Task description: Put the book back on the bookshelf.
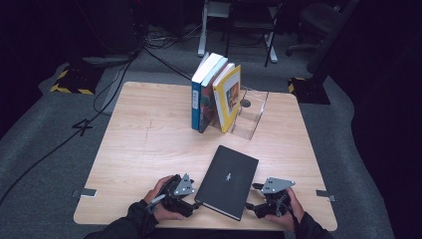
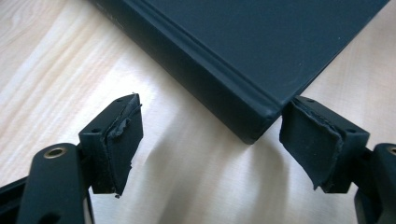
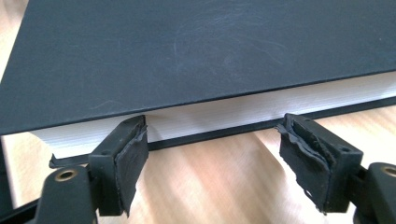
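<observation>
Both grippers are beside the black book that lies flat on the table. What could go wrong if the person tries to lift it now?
1. The left gripper is open at one spine corner of the black book; a grip on so little could slip or let the book swing.
2. The right gripper faces the page edge, also open; closing there might catch only the lower cover or crease pages.
3. Pushing the book forward could knock the standing books.

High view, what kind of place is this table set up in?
Likely a lab or recording studio: cables trail over grey carpet, hazard-striped stand bases flank the wooden table, and office chairs sit behind.
</observation>
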`<action>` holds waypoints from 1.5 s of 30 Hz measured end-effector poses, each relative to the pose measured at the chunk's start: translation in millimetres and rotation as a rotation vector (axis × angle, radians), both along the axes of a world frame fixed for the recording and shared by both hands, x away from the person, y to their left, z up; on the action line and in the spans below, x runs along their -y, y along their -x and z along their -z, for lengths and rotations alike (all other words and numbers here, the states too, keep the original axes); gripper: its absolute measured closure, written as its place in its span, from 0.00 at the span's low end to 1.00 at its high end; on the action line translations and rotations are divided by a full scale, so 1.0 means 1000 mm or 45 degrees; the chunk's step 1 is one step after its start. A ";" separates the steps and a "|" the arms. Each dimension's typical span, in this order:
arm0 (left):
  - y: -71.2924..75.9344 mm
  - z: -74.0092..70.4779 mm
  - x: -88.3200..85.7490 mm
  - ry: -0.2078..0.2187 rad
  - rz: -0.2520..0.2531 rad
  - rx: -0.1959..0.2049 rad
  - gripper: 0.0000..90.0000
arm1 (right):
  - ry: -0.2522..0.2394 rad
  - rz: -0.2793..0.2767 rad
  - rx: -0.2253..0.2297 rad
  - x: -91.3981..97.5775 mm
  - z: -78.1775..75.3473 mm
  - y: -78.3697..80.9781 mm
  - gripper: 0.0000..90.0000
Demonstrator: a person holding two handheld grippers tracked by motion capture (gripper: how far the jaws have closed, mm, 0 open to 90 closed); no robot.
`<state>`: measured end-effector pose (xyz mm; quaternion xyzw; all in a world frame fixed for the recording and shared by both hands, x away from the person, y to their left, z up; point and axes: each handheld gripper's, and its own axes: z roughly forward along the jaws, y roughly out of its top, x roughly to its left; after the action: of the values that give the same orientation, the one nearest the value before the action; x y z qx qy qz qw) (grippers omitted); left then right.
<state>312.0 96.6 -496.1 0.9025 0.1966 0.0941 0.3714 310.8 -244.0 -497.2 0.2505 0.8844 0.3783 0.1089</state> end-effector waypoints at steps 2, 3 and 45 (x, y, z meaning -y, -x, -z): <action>-0.008 0.000 0.001 0.006 0.018 -0.011 0.24 | 0.002 0.007 0.014 -0.002 0.000 -0.004 0.27; -0.012 0.000 0.001 0.010 0.021 -0.017 0.24 | 0.013 0.006 0.025 -0.002 0.000 -0.006 0.27; -0.021 -0.003 0.017 0.050 0.022 -0.020 0.25 | -0.043 -0.031 0.006 0.001 -0.003 -0.011 0.29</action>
<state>333.5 79.6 -493.6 0.8974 0.1936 0.0800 0.3883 321.7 -244.7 -494.1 0.2406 0.8806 0.3952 0.1019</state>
